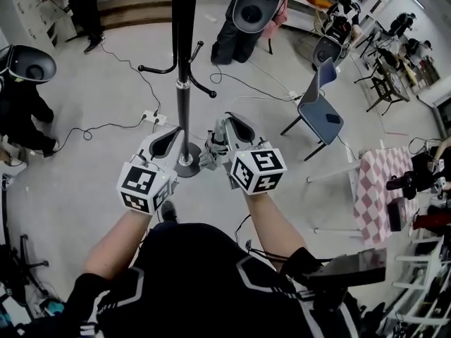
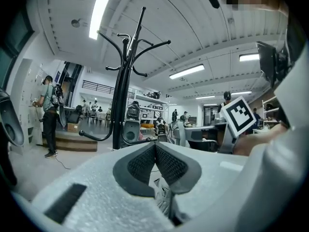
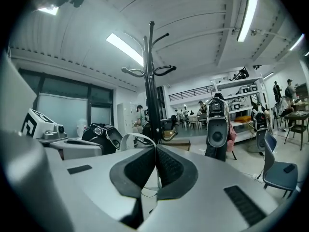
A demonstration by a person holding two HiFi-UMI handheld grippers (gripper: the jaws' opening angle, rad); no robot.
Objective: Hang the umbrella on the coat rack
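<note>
Left gripper (image 2: 155, 145): jaws clenched, empty.
Right gripper (image 3: 155, 148): jaws grasping the folded umbrella (image 1: 211, 152) by its loop.
Coat rack (image 1: 184, 62): upright, just beyond.

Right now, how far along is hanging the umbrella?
Done: the umbrella is picked up, its white loop pinched in the right tongs. In hand: it is held low beside the coat rack. Left: raising the loop onto a hook; visible hooks are bare.
</note>
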